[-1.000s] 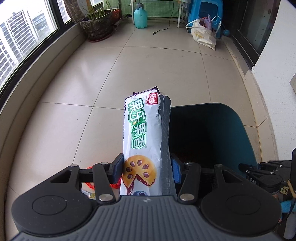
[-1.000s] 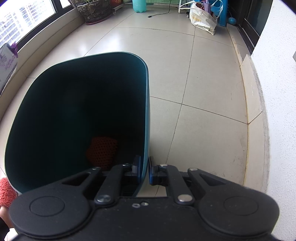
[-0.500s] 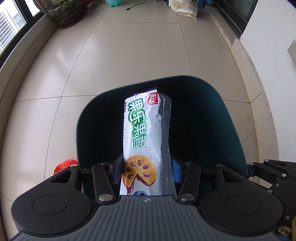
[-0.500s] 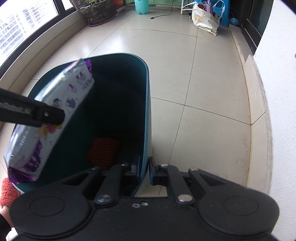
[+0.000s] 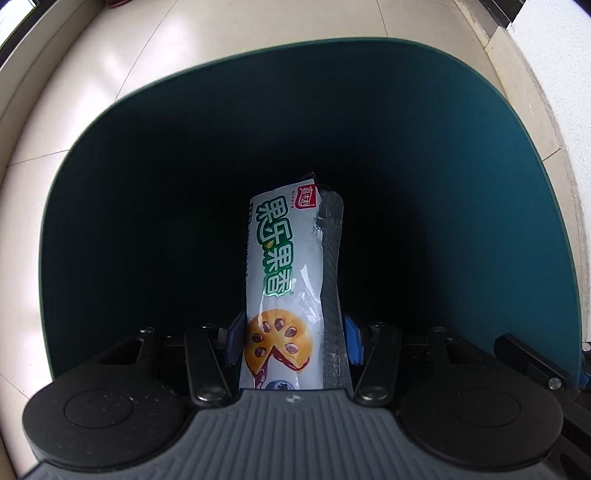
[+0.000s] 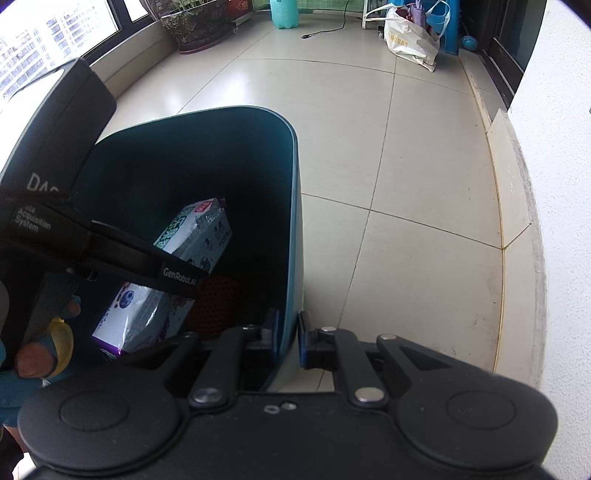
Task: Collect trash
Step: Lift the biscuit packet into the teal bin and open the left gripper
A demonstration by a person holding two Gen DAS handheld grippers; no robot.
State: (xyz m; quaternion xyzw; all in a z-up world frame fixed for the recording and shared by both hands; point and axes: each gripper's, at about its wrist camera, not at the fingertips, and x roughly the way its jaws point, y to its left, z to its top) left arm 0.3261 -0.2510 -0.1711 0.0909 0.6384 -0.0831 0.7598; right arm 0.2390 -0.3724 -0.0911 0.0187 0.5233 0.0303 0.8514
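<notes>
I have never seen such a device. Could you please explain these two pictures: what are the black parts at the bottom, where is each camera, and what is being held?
The black parts are two hand-held grippers, each with a camera looking along its fingers. The left camera looks straight down into a dark green bin; the left gripper holds a white snack packet inside it. The right camera looks across a tiled floor; the right gripper pinches the bin's wall. That view also shows the packet and something orange in the bin, and a plant pot and bag far off.
</notes>
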